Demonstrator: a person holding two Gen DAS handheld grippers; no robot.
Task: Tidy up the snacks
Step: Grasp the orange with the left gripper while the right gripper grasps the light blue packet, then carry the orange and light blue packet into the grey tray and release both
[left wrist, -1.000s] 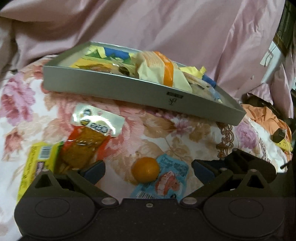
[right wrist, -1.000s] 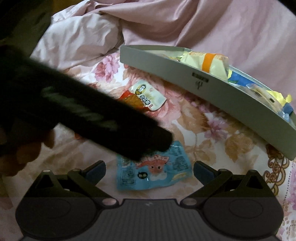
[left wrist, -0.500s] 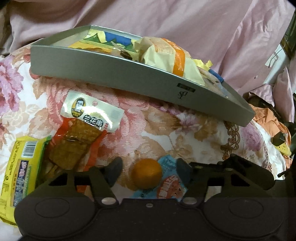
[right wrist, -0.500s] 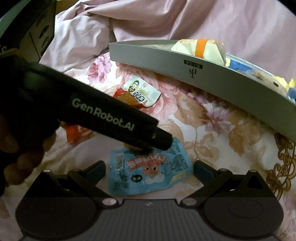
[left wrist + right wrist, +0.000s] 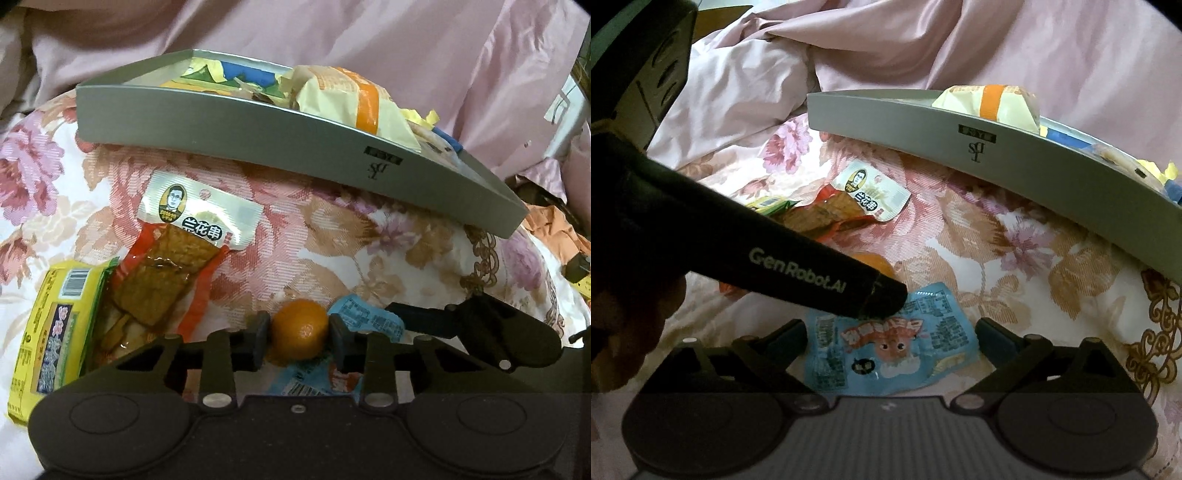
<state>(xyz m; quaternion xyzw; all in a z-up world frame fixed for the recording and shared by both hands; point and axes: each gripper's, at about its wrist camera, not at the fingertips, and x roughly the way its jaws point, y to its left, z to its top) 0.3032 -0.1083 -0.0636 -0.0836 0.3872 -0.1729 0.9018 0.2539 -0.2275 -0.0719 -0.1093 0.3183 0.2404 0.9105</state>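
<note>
The left gripper (image 5: pixel 300 334) had its fingers drawn in against the two sides of a small orange fruit (image 5: pixel 300 333), low in the middle of the left wrist view; the pads seemed to touch it, so it read as clamped on the fruit. The fruit sat partly on a blue snack packet (image 5: pixel 892 347) that lay on the floral bedcover (image 5: pixel 332 236). The right gripper (image 5: pixel 891 341) stood wide apart around that same blue packet at the bottom centre of its view, not touching it.

The likely trouble: the fruit was round and smooth, so a light or off-centre pinch could let it squirt out and roll across the soft cover. The two grippers also crowded one spot, and the left one's body crossed above the packet, so a lift by either could knock the other or drag the packet along.

The grey tray (image 5: pixel 229 122) ran across the upper part of both views and already held a cream bag with an orange stripe (image 5: pixel 347 99) plus yellow and blue wrappers. Still outside it, at lower left, lay a tofu snack pouch (image 5: pixel 177 254) and a yellow packet (image 5: pixel 55 332), the pouch overlapping the packet's edge
</note>
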